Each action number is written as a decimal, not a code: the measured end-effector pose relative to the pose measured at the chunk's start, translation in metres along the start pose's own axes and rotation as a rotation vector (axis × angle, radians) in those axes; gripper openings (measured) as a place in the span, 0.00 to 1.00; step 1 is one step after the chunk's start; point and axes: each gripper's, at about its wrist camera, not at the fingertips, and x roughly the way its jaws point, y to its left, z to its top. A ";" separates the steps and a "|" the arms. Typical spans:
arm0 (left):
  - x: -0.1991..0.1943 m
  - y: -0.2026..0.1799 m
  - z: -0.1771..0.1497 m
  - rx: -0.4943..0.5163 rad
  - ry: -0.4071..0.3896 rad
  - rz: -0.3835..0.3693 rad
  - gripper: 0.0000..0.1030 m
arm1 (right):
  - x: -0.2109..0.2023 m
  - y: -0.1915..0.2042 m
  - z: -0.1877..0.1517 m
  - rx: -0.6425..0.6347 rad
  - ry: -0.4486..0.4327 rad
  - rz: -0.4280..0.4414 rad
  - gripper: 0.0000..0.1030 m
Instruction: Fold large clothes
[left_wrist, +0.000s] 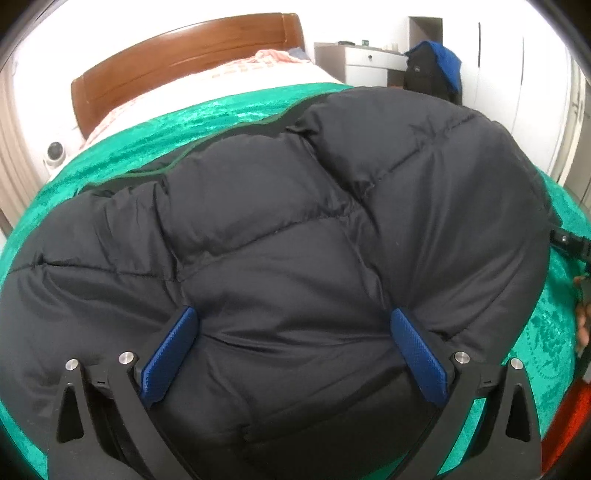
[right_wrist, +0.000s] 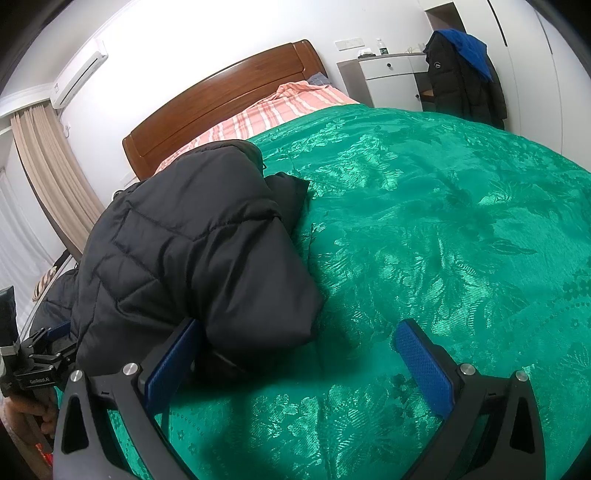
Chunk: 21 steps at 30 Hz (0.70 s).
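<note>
The black puffer jacket (left_wrist: 295, 221) lies in a folded bundle on the green bedspread (right_wrist: 443, 221), which covers the near part of the bed; a pink striped sheet (right_wrist: 258, 118) shows past it, up to the brown wooden headboard (right_wrist: 221, 96). In the left wrist view the jacket fills most of the frame, its quilted panels facing up, and its long axis runs roughly left to right across the view, with the far edge showing a dark seam line against the bedspread. In the right wrist view the same bundle sits at the left of the frame, its long axis running away from the camera toward the headboard, with one rounded folded end near the camera and a flap of fabric pointing right onto the bedspread. The left gripper (left_wrist: 293, 328) stands wide apart, its blue fingers (left_wrist: 171, 354) pressing into the jacket on either side of a padded bulge; the fabric between them is not pinched. The right gripper (right_wrist: 299, 339) also stands wide apart and holds nothing: its left finger touches the near end of the jacket and its right finger is over bare bedspread. A white cabinet (right_wrist: 391, 77) stands beside the bed, and a dark coat with a blue lining (right_wrist: 461, 74) hangs near it.
</note>
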 end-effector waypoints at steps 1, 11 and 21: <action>0.000 0.000 0.000 -0.002 0.001 -0.002 1.00 | 0.000 0.000 0.000 0.000 0.000 0.000 0.99; 0.007 -0.005 0.000 0.001 -0.009 0.011 1.00 | 0.000 0.000 0.000 0.000 0.001 0.000 0.99; 0.003 -0.009 -0.005 -0.003 -0.021 0.011 1.00 | 0.001 0.001 0.001 0.001 0.002 0.001 0.99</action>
